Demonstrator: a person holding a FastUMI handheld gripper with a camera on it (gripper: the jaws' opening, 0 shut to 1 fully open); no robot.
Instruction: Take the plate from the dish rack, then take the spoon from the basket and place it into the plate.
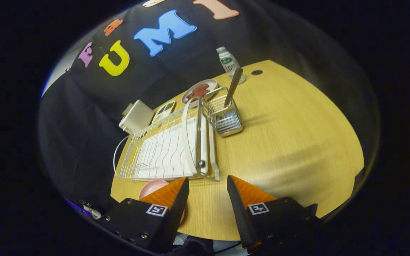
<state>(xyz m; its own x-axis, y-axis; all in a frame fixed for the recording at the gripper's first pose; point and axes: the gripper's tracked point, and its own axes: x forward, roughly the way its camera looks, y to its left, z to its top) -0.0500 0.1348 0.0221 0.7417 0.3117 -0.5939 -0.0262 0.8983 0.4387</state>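
Judging by layout, plate step looks done: the white wire dish rack point(166, 145) holds no plate, and a small pink round plate point(152, 186) lies flat on the light wooden table point(290, 142) near its near edge, just in front of the rack's near end, partly hidden behind one gripper finger. So step in hand is prob. the spoon fetch.

The long metal spoon point(234, 86) stands tilted, handle up, in a small wire utensil basket point(223, 117) fixed at the rack's far right corner, toward the table's far side. It's well beyond the fingers.

The gripper point(208, 185) hovers above the table's near edge w/ jaws wide apart, nothing between them, touching nothing; bare tabletop shows in the gap.

Next move, as I read it: travel fwd over the rack to the basket, line the fingers up either side of the spoon handle above the basket rim, close, lift straight up so the bowl clears the wires, then bring it back to the pink plate.

Beyond the basket, by the table's far edge: a white plastic bottle w/ green label point(229, 61), a round dish w/ reddish-brown contents point(198, 90), a small rectangular tray point(165, 109), a white box point(136, 115).
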